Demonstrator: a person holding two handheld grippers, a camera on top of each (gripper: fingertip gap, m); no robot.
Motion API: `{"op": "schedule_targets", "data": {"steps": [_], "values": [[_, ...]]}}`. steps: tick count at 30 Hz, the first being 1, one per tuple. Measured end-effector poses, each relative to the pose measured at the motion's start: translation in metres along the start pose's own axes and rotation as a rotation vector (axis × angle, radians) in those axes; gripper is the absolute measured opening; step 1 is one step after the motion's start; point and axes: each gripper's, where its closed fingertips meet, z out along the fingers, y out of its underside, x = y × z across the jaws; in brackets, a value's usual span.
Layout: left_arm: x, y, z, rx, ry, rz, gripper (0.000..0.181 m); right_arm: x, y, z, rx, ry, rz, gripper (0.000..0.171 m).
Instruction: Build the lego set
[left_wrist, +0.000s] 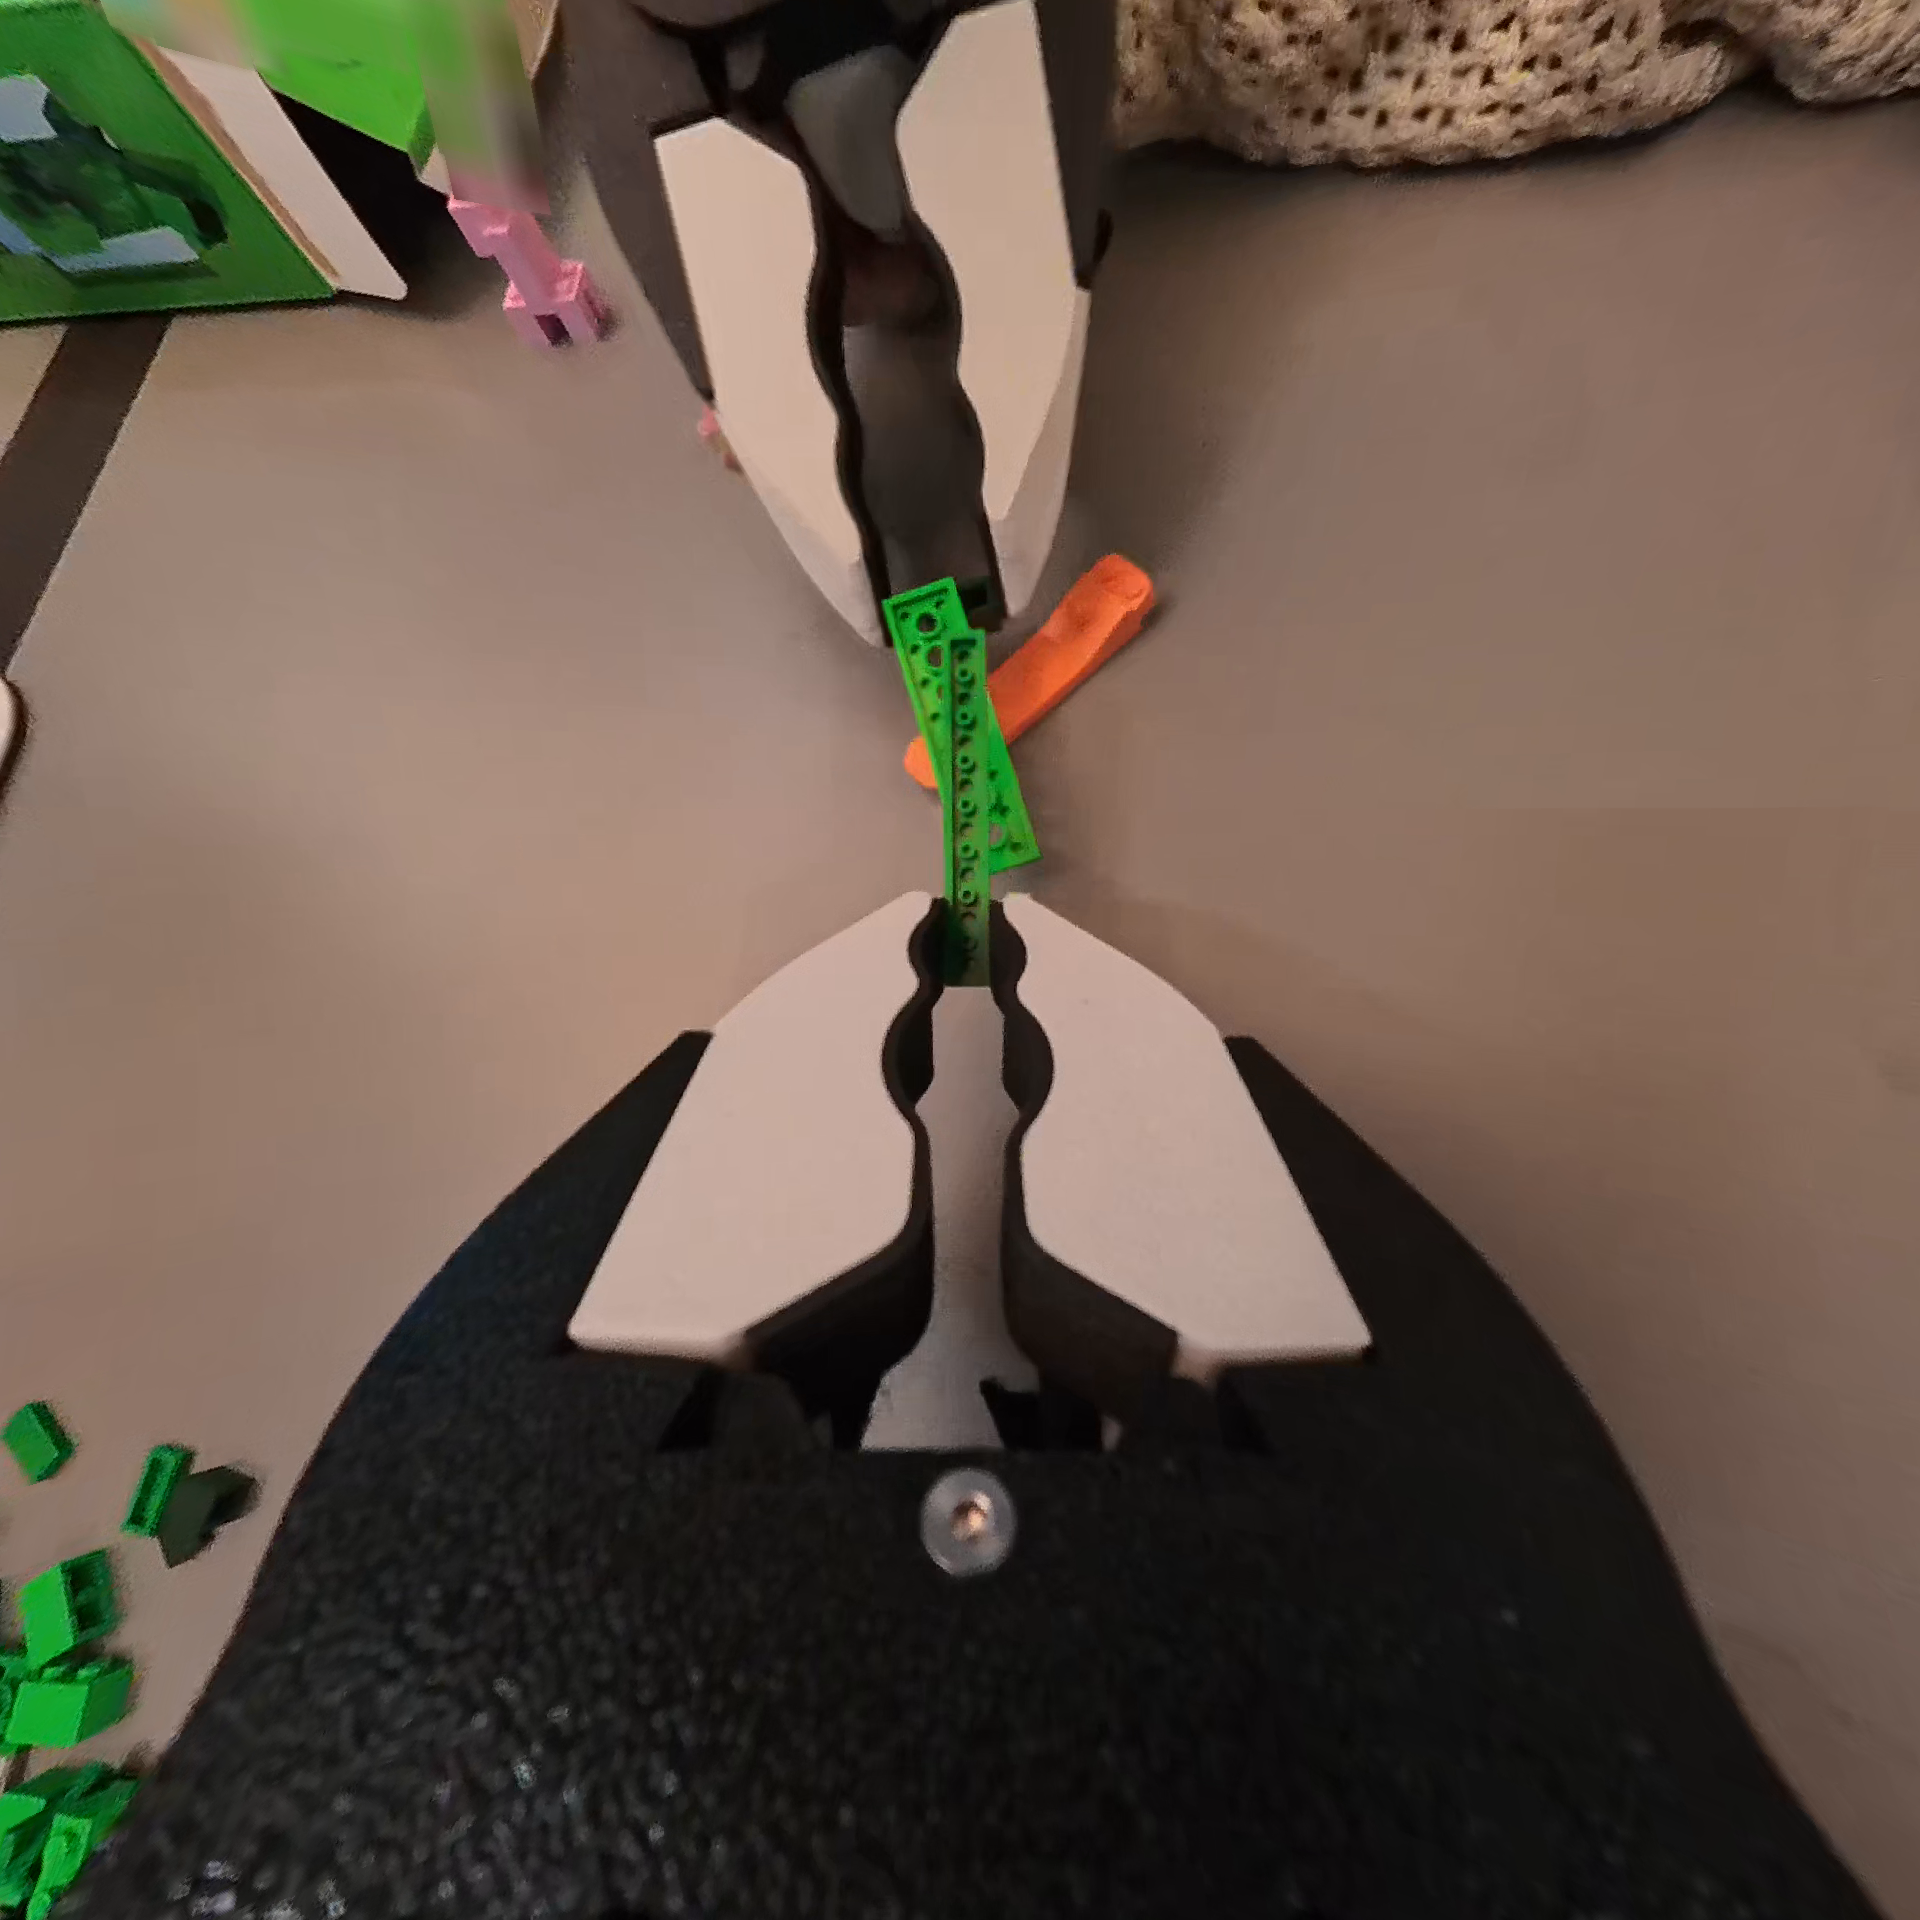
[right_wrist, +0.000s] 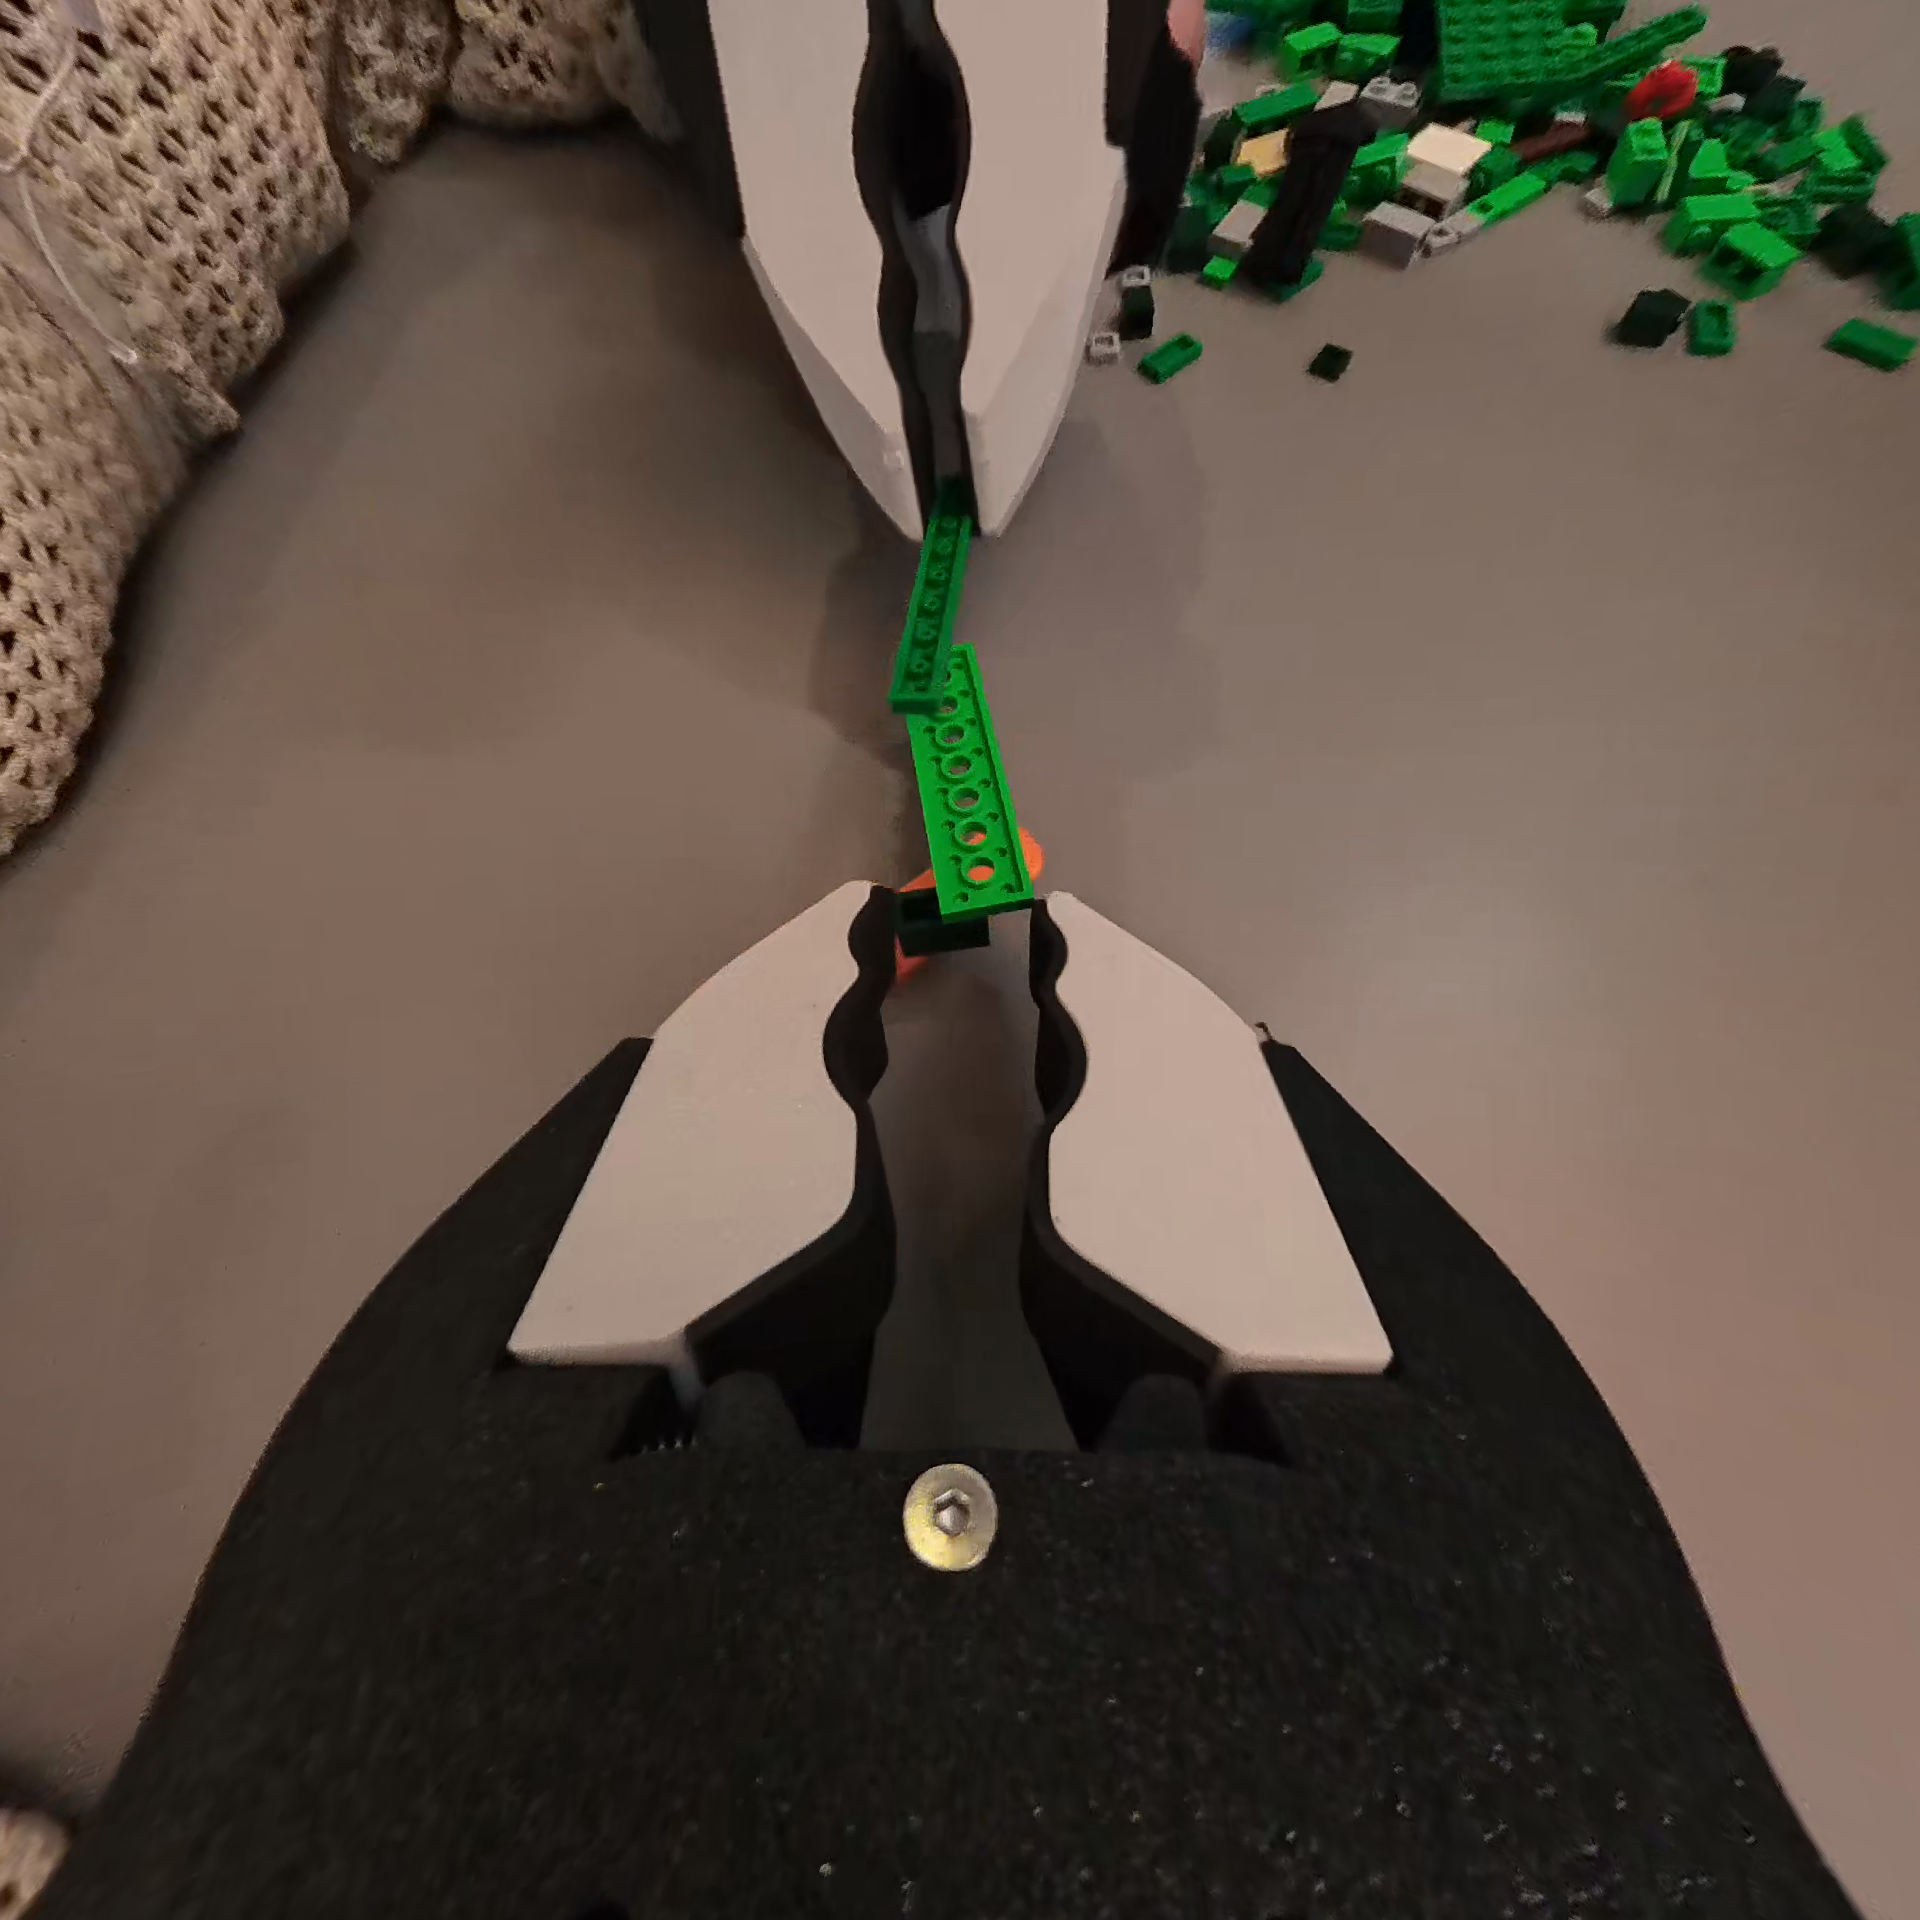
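A: Left wrist view, nearest: the left gripper (left_wrist: 966, 940) has its jaws narrowed onto the near end of a long narrow green plate (left_wrist: 968, 790).

B: Beyond it?

A: A wider green plate (left_wrist: 961, 717) overlaps the narrow one above the grey tabletop (left_wrist: 416, 727). Its far end meets the right gripper (left_wrist: 940, 613), whose jaws clamp a dark green brick (right_wrist: 940, 930) under that plate. An orange brick separator (left_wrist: 1060, 665) lies behind.

B: Farthest?

A: The loose brick pile (right_wrist: 1558, 156) and a green box (left_wrist: 135, 177).
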Motion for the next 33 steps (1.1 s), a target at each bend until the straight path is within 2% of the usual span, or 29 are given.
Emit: {"op": "schedule_targets", "data": {"steps": [1, 6, 13, 24, 29, 33], "values": [[0.001, -0.001, 0.0, 0.002, 0.005, -0.002, 0.007, -0.002, 0.001, 0.001, -0.009, 0.03, -0.007, 0.024], [0.012, 0.003, 0.012, -0.007, 0.009, -0.023, 0.006, -0.005, 0.006, 0.012, -0.06, 0.157, -0.019, 0.024], [0.013, 0.007, 0.023, -0.035, -0.052, -0.015, 0.007, -0.007, 0.004, 0.016, -0.065, 0.168, -0.021, 0.025], [0.016, 0.008, 0.028, -0.046, -0.036, -0.047, 0.007, -0.009, 0.007, 0.018, -0.073, 0.165, -0.015, 0.025], [0.017, 0.011, 0.03, -0.058, -0.031, -0.065, 0.006, -0.009, 0.008, 0.018, -0.076, 0.172, -0.022, 0.019], [0.016, 0.011, 0.03, -0.058, -0.032, -0.073, 0.006, -0.013, 0.008, 0.016, -0.062, 0.145, -0.043, 0.032]]}}
